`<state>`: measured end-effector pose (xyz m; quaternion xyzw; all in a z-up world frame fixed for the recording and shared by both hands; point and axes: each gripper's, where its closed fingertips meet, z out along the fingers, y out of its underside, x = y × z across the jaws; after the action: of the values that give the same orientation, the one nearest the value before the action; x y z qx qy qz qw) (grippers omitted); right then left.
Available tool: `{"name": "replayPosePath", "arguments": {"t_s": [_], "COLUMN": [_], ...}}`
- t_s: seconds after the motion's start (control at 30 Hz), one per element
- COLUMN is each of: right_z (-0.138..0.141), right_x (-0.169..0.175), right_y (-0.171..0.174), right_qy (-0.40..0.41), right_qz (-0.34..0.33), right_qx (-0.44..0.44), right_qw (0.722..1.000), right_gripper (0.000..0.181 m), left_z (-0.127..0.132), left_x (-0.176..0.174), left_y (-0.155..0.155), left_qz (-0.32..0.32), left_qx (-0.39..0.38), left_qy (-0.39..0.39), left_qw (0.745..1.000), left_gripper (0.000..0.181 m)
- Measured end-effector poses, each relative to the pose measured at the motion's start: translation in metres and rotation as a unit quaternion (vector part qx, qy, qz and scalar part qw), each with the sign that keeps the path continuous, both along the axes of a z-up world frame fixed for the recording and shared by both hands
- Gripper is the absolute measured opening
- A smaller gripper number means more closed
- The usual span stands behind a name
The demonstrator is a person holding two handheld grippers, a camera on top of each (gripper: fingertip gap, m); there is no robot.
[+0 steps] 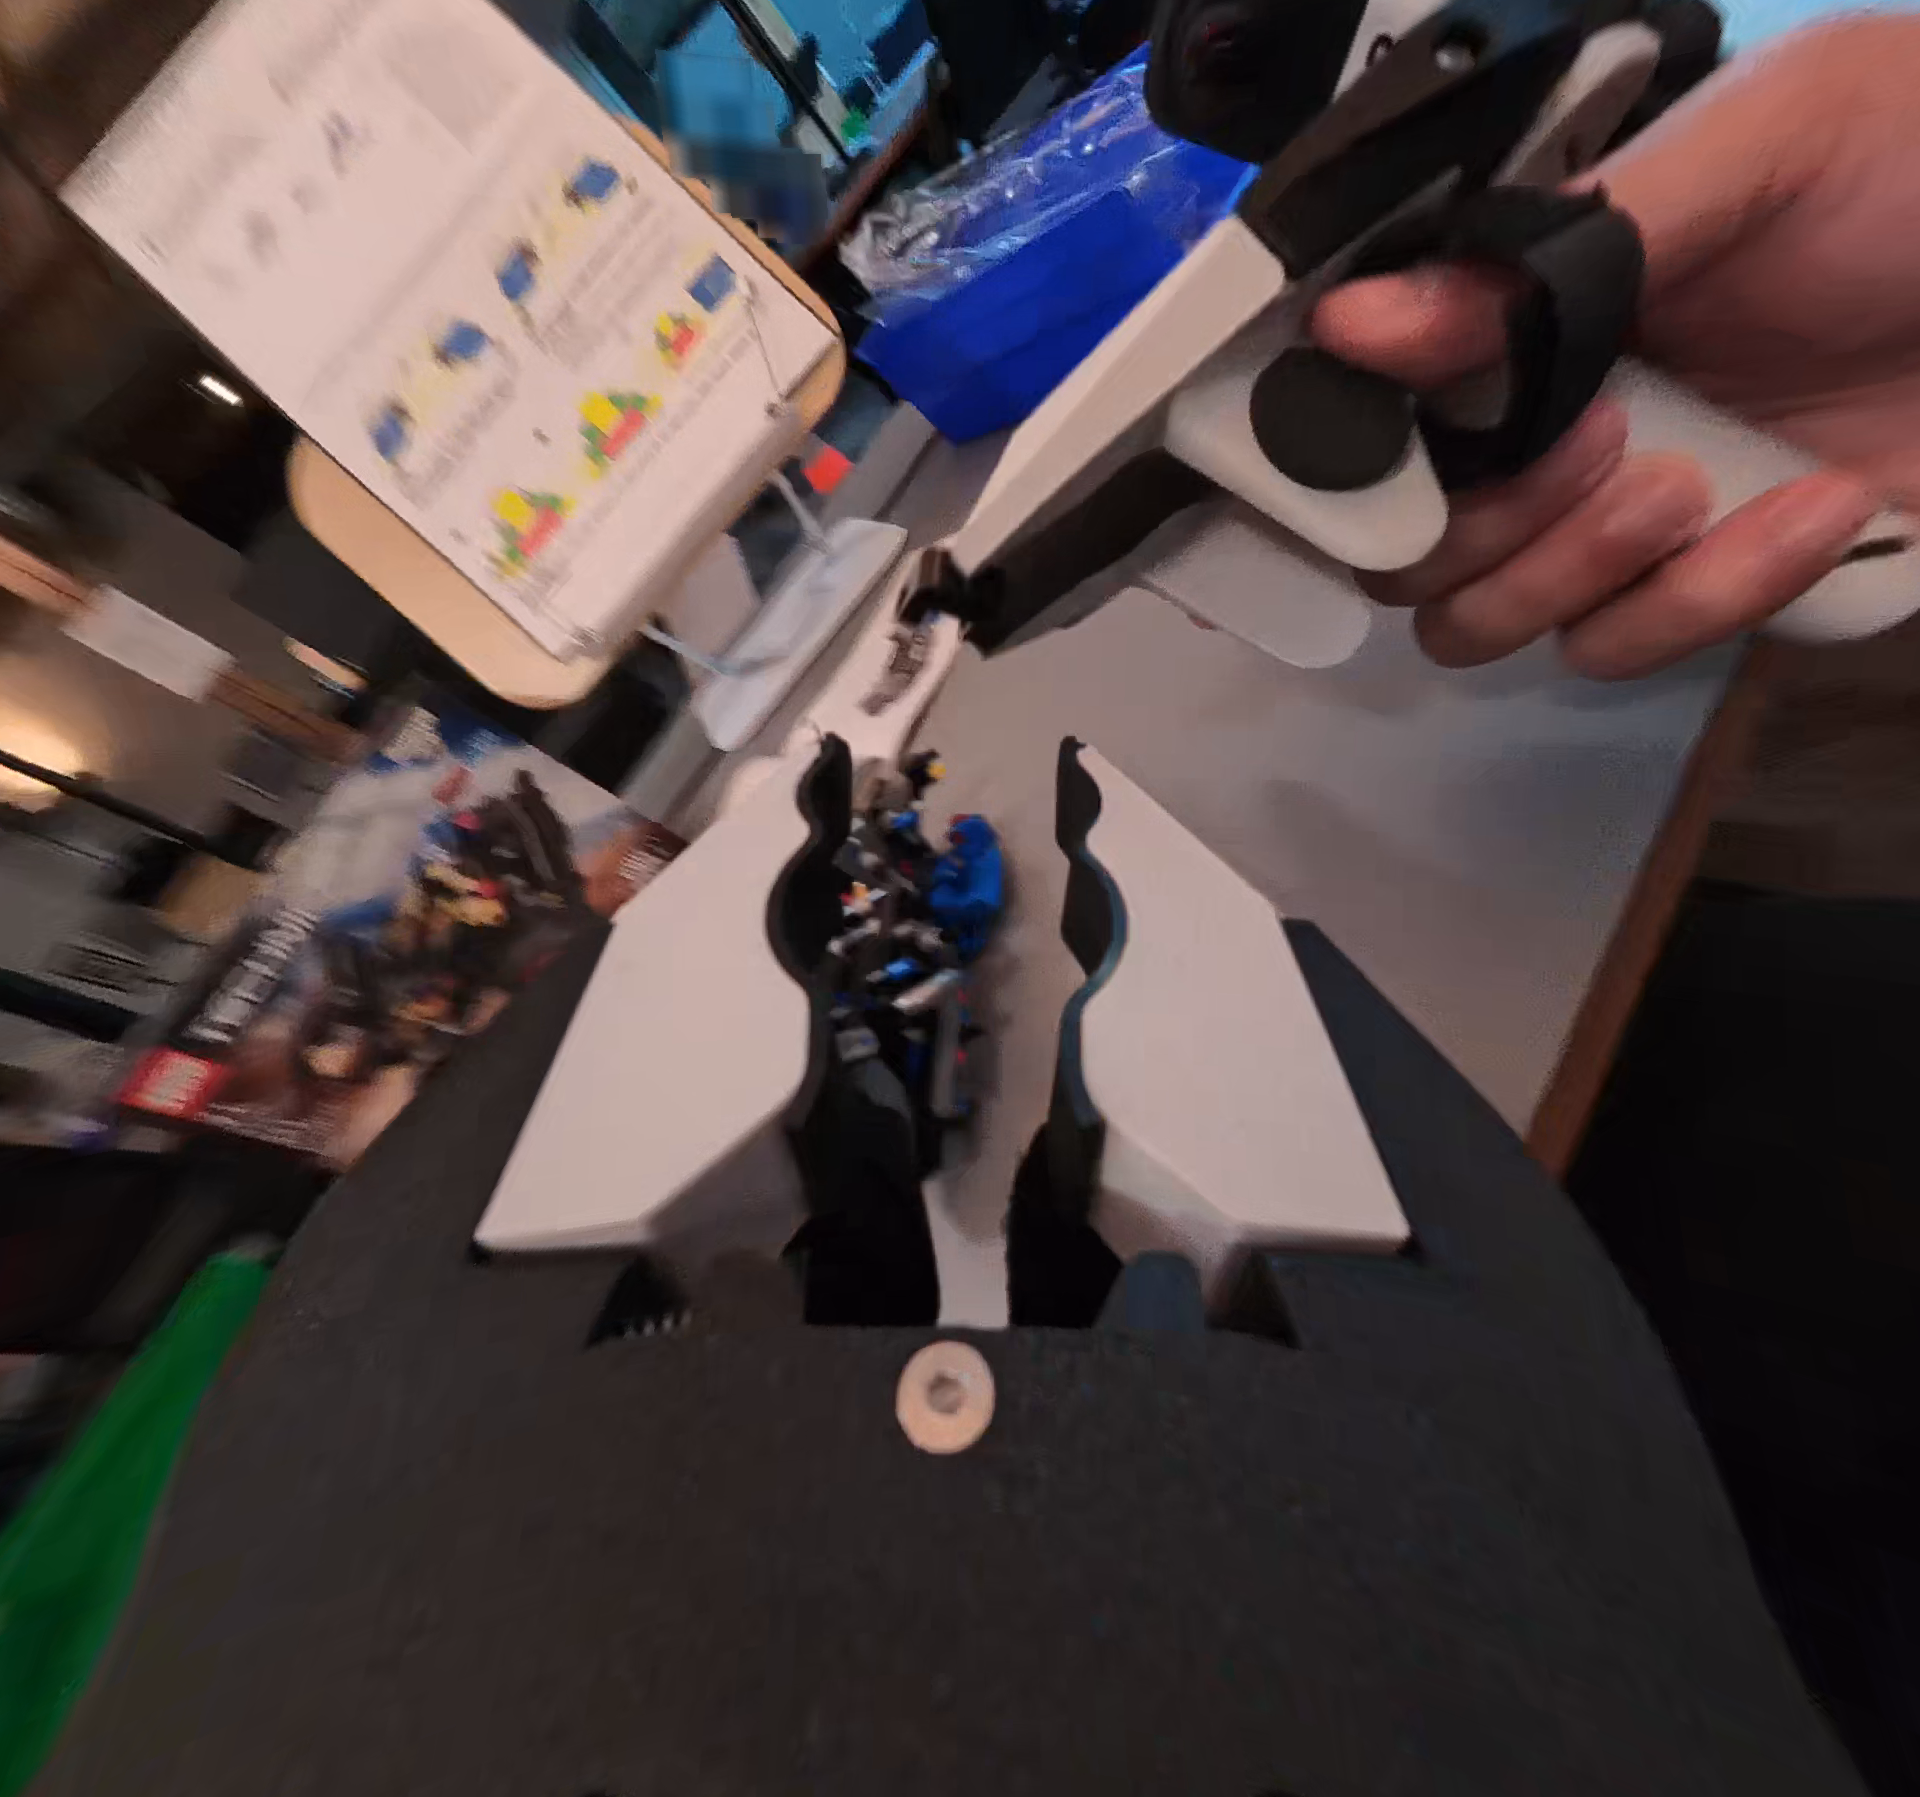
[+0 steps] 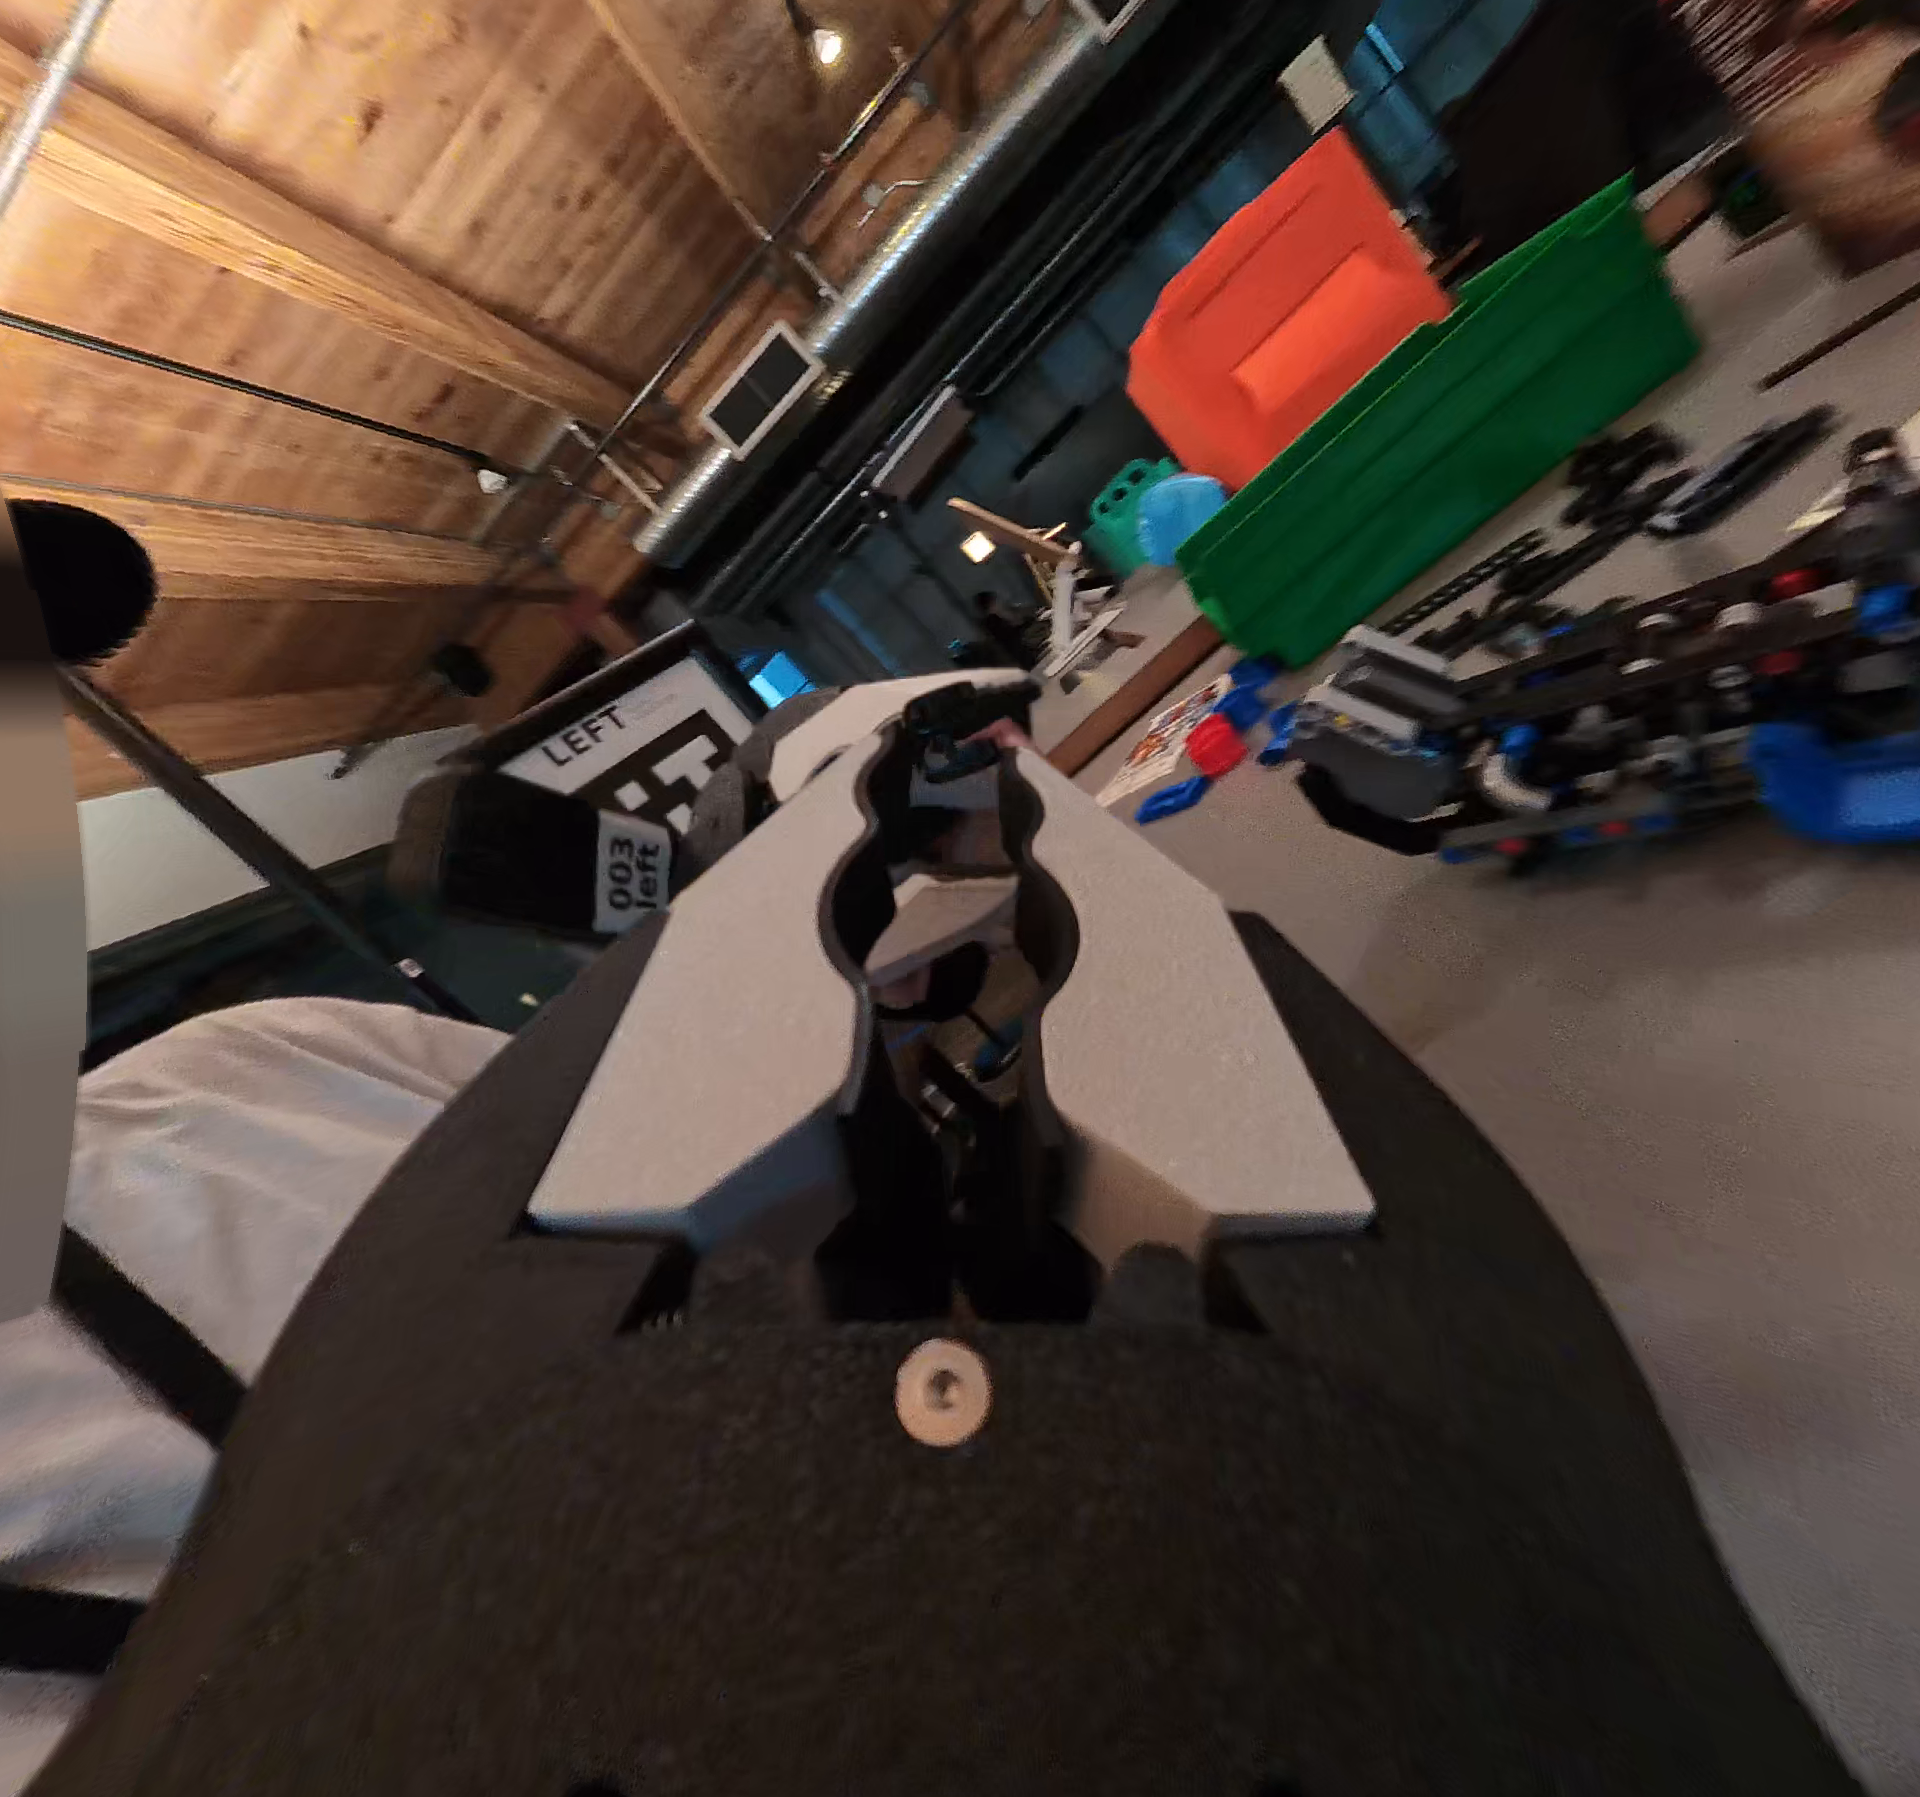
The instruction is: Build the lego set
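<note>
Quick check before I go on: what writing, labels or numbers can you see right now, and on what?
I name the carriers only, not the wording.
Instruction booklet on its stand: print blurred.
Set box: red logo patch, blurred.
White tag and sticker on the left claw's body: legible black print.
Leaflet: too small.
Small black piece in the right claw: none.

Both views are dim and warm indoors, with cool blue daylight at the far windows (image 1: 790,12) and one small ceiling spotlight (image 2: 826,45) glaring against the wooden ceiling (image 2: 343,137). Motion blur smears the instruction booklet (image 1: 447,293), the box (image 1: 343,937) at left and the far bricks, while the near black gripper bodies stay sharp. Wide-angle bending curves the edges, and the grey table (image 2: 1558,1072) shows only soft shadows.
</note>
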<state>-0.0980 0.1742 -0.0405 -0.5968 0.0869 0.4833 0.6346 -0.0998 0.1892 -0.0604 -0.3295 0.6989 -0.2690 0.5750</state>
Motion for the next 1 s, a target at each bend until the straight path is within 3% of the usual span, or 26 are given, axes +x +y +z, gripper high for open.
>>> {"name": "replayPosePath", "arguments": {"t_s": [0.1,0.3,0.57,0.77,1.0], "right_z": [-0.004,-0.005,-0.024,-0.029,-0.037], "right_x": [-0.013,-0.019,-0.011,0.003,0.006], "right_y": [0.000,-0.004,-0.007,-0.006,-0.005], "right_qy": [-0.051,-0.122,-0.273,-0.322,-0.395], "right_qz": [0.003,-0.008,-0.048,-0.091,-0.118], "right_qx": [-0.007,0.001,-0.013,-0.023,-0.039], "right_qw": [0.999,0.993,0.961,0.942,0.910], "right_gripper": [0.016,0.016,0.017,0.022,0.011], "left_z": [0.009,0.013,-0.003,-0.009,-0.020], "left_x": [0.001,-0.002,0.007,0.017,0.025], "left_y": [-0.006,-0.018,-0.023,-0.021,-0.019], "left_qz": [0.004,-0.025,-0.106,-0.110,-0.098], "left_qx": [0.093,0.161,0.140,0.119,0.150], "left_qy": [-0.037,-0.056,-0.042,-0.036,-0.028], "left_qw": [0.995,0.985,0.983,0.986,0.983], "left_gripper": [0.036,0.020,0.015,0.015,0.015]}}
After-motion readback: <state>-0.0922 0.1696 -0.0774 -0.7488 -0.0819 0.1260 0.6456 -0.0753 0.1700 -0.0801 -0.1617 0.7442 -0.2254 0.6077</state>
